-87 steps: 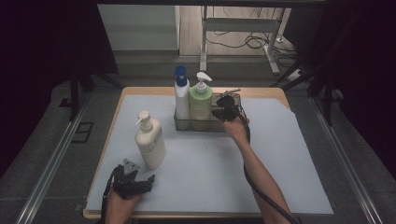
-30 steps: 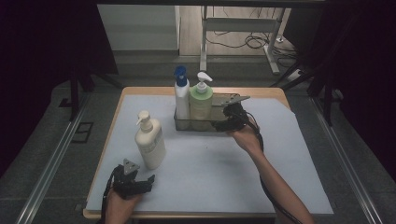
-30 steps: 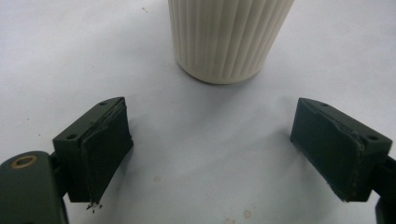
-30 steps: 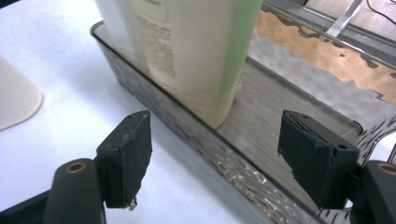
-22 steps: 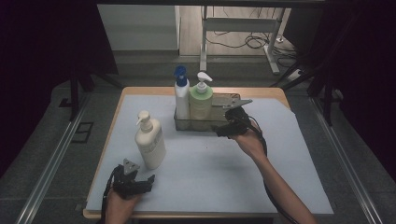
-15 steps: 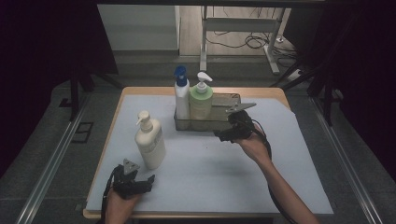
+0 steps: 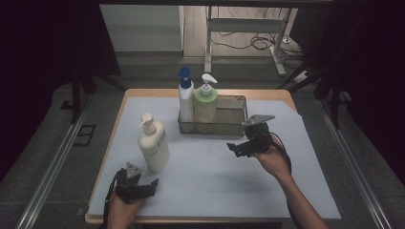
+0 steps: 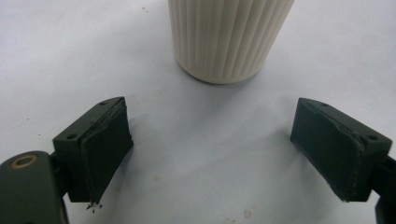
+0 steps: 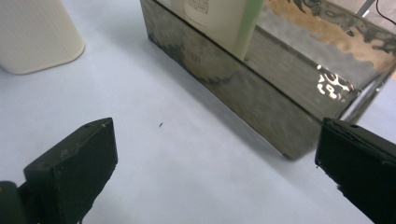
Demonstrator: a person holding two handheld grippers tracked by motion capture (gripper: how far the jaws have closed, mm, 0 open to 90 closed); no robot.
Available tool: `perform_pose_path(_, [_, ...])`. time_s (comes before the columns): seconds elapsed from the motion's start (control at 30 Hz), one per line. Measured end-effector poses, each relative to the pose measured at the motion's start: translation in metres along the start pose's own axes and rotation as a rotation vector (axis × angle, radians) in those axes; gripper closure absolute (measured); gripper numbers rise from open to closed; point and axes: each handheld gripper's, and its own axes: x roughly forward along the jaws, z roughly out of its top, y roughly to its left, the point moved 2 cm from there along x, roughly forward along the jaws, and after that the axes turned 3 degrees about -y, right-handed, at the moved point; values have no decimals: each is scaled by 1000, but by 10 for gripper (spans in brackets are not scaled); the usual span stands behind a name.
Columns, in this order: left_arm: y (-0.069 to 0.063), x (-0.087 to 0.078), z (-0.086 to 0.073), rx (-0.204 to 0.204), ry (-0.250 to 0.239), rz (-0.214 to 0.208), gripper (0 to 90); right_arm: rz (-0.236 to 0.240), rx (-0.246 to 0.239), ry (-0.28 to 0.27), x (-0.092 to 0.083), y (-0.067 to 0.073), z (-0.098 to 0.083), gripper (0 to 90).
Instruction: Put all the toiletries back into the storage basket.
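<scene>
Right gripper [image 7: 237, 149]: jaws spread wide, just been opening, nothing between them but bare white sheet [image 9: 177, 163]. Ahead of the right pads [image 9: 77, 161], near but not touching: the metal basket [image 7: 236, 128], its mirrored front wall running slantwise across the right gripper view, closest to the far jaw at that view's right edge. Inside the basket, beyond the fingers: green pump bottle [image 7: 206, 102] and blue-capped bottle [image 7: 186, 99], both upright, side by side at the basket's left end. Off to the left of the right fingers, well apart: cream pump bottle [image 7: 153, 144], upright on the sheet, outside the basket. Left gripper [image 7: 142, 185]: jaws wide open too, empty, low over the sheet. Straight ahead of the left pads [image 8: 105, 144] in the left gripper view: ribbed base of the cream pump bottle [image 8: 229, 39], centred between the two jaws but beyond their tips, no contact. Under everything: wooden table [image 7: 282, 94], edge showing past the sheet. Both hands in from the near side, cables trailing back along the forearms.
</scene>
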Motion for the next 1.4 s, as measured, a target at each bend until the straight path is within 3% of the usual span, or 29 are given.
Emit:
perform_pose_path(0.47, [0,0,0,0,1,0,118,-16,29,0,-26,1,-39,0])
perform_pose_path(1.0, [0,-1,1,4,-1,-1,134,-56,95,25,-25,-8,-102,0])
perform_pose_path(1.1, [-2,-3,2,19,-15,-10,218,-57,98,29,-23,-9,-110,0])
perform_pose_path(1.2, [-3,-5,4,31,-21,1,236,-62,103,33,-20,-10,-115,0])
perform_pose_path(1.4, [-1,-13,7,24,-51,4,321,-61,99,63,-13,-10,-127,0])
